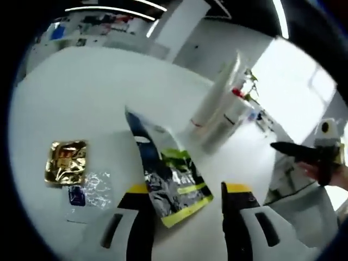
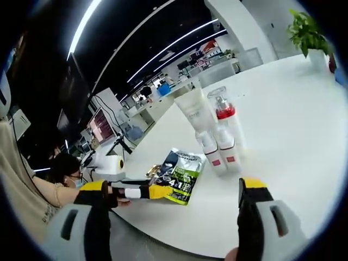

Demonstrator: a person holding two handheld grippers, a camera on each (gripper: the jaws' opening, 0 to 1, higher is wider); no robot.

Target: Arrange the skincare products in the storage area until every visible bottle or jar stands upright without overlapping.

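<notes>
A silver, black and lime foil pouch [image 1: 169,179] lies flat on the white table [image 1: 81,98]. My left gripper [image 1: 187,189] is open, one jaw on each side of the pouch's near end. Behind it a white tube [image 1: 215,100] and a clear bottle with a red pump [image 1: 232,114] stand upright. In the right gripper view the pouch [image 2: 182,171] lies before the tube [image 2: 193,111], the pump bottle [image 2: 225,117] and two small white bottles [image 2: 213,152] with red labels. My right gripper [image 2: 173,187] is open, holding nothing, back from the table edge. The left gripper [image 2: 157,191] touches the pouch's edge.
A gold sachet [image 1: 66,161] and a clear sachet with a blue patch [image 1: 87,191] lie left of the pouch. The right gripper [image 1: 299,149], held by a hand, reaches in from the right. A potted plant [image 2: 307,30] stands at the far table edge [image 2: 283,109]. A person sits at left.
</notes>
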